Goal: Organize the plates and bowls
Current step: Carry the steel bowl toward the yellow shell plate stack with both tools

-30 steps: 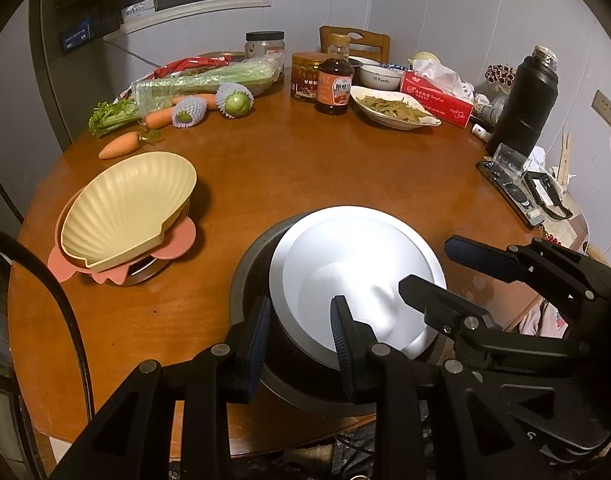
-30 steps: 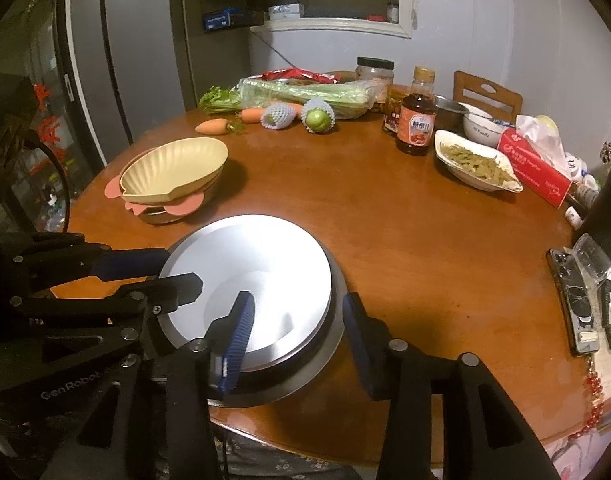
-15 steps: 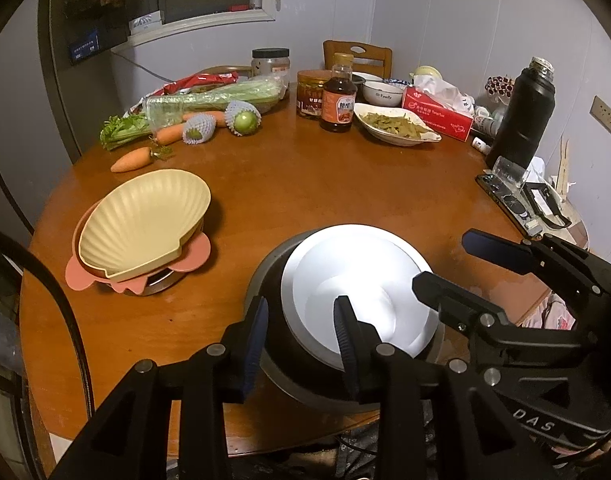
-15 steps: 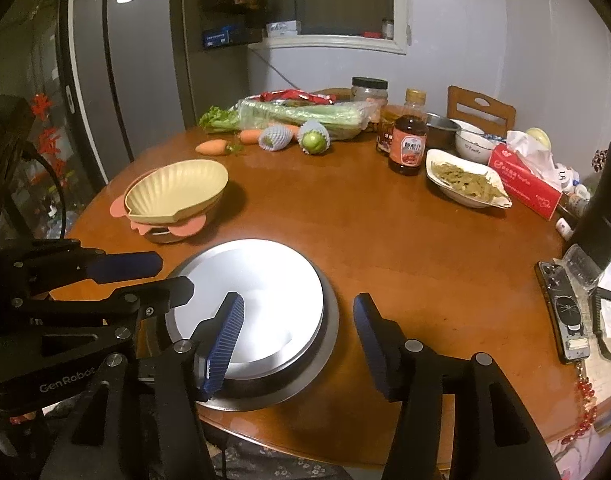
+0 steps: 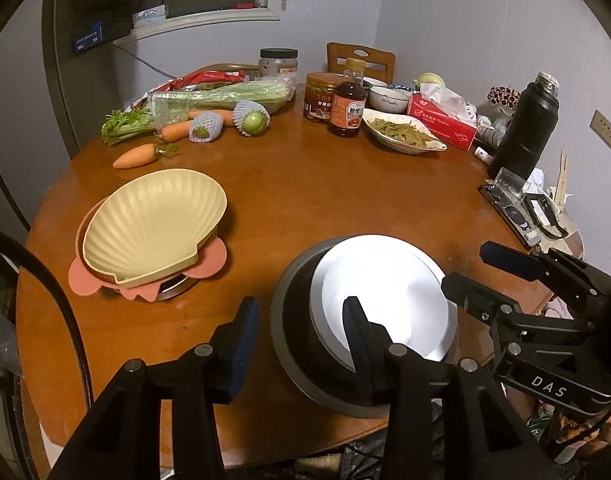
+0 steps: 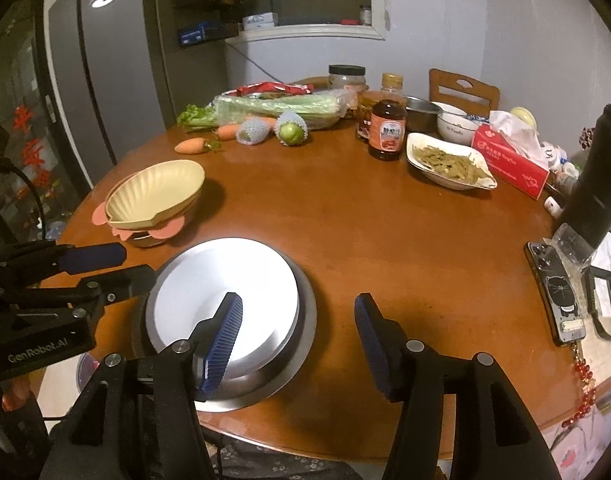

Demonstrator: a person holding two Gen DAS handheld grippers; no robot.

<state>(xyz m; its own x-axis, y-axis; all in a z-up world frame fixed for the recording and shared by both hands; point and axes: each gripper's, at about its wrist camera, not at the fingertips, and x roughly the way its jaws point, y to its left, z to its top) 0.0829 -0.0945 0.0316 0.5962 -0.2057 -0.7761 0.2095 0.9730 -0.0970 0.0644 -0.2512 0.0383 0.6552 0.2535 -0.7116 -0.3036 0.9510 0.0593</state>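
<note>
Nearby, shell dish [image 5: 153, 226], carrot [image 5: 135, 156], sauce bottle [image 5: 347, 108]

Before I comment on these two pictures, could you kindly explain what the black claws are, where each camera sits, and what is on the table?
No robot arm is here: a person holds a two-finger gripper in each hand, and a fisheye camera on each looks along its fingers. One picture comes from the left gripper, the other from the right gripper; each also shows the other gripper at its edge. On the round table a white plate sits in a grey dish, near a shell bowl stacked on pink ones. Further back lie carrots, celery, jars, a sauce bottle and a flask. Nothing is held: the left jaws are opening astride the dish's rim, and the right stand open, one finger over the plate.
</note>
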